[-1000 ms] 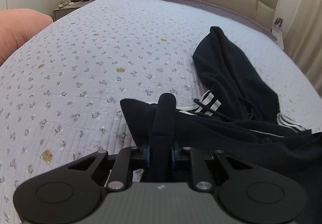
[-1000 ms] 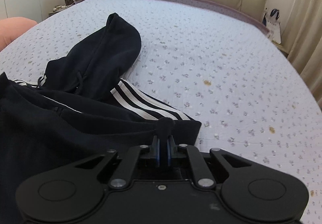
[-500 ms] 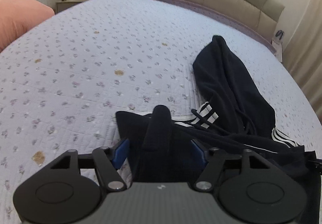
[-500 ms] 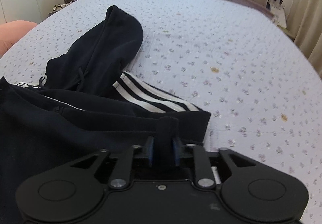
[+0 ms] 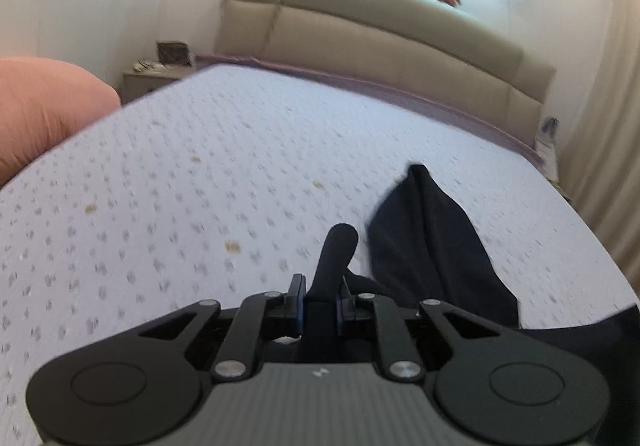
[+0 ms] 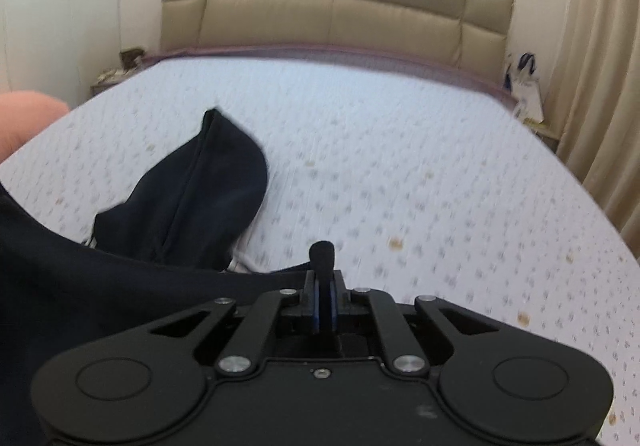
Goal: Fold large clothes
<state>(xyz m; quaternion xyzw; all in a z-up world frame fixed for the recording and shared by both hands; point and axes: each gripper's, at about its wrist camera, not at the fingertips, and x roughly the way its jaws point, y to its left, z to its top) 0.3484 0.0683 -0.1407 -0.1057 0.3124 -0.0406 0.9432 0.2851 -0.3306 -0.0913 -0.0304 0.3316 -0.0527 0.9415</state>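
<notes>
Bright, soft indoor light; glare blows out the wall above the headboard [image 5: 384,41]. Motion blur smears the bedspread [image 6: 400,149] print, perhaps floral. Fisheye bending darkens the corners.

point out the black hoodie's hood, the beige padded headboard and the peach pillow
black hoodie's hood [image 6: 200,197], right wrist view, middle of the hood
beige padded headboard [image 6: 332,9], right wrist view, centre panel
peach pillow [image 5: 44,105], left wrist view, its rounded top

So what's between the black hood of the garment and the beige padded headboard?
Only bare floral bedspread lies between the black hood and the beige headboard, best seen in the right wrist view.
</notes>
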